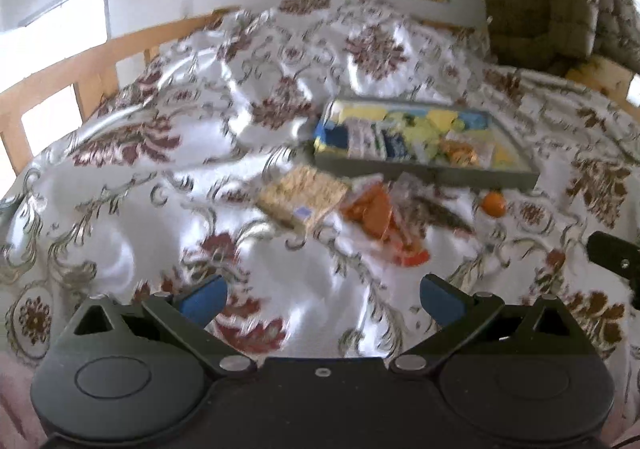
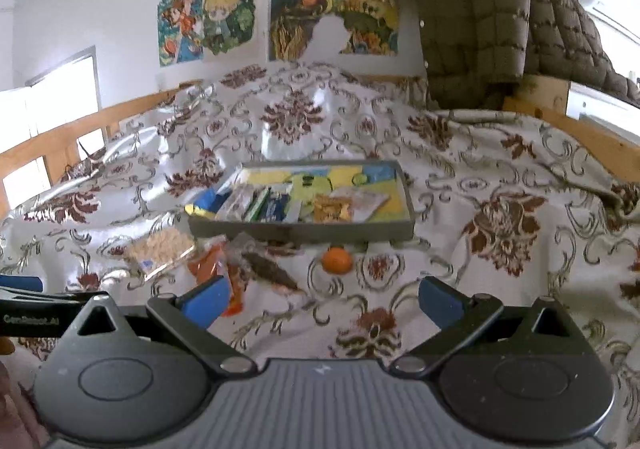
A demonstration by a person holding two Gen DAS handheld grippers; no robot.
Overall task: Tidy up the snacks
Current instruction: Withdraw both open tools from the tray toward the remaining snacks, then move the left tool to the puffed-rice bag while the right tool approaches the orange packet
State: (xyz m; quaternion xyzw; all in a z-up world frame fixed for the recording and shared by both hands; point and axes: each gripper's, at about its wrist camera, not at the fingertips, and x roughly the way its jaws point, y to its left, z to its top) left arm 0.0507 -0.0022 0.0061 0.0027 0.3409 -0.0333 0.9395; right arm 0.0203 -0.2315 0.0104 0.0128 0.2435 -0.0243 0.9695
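Grey tray (image 2: 304, 231) of snack packets, left gripper (image 2: 24, 303) lettering blurred

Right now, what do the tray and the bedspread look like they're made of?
Tray: looks like grey cardboard or stiff board, matte, with thin flat walls; cannot be sure. Bedspread: satin-like woven fabric, glossy, with bright highlights on its folds and a brown floral pattern.

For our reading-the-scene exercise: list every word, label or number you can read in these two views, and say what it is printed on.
"GenRobot.AI", roughly; blurred white lettering on the left hand-held gripper, seen at the right wrist view's left edge.
Snack packets in the tray: print too blurred to read.
Cracker packet label: too small to read.
Wall posters: pictures only, no legible words.
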